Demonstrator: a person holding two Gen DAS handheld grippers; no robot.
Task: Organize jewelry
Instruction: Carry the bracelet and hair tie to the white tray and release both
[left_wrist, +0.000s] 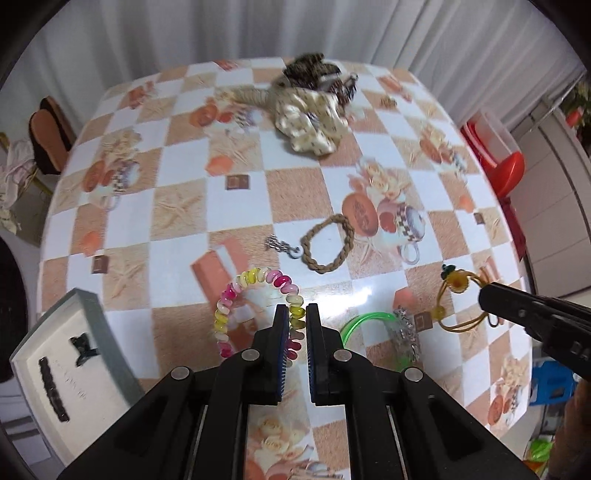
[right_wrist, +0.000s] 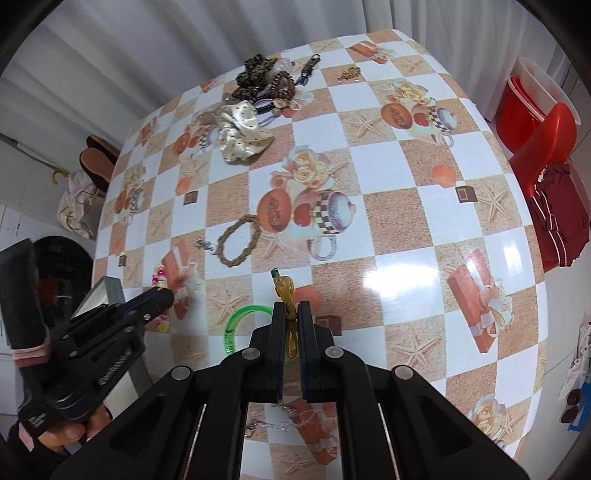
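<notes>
My left gripper is shut on the pink and yellow spiral hair tie, gripping its right side low over the table. My right gripper is shut on the yellow elastic hair tie with a flower charm; that tie also shows in the left wrist view. A grey jewelry box stands open at the front left, with two dark pieces in it. A green ring, a silver chain, a braided rope bracelet and a small silver charm lie on the table.
A heap of scrunchies and bracelets lies at the far side of the checkered tablecloth. Red stool and bins stand off the table's right edge. A small gold chain lies far back.
</notes>
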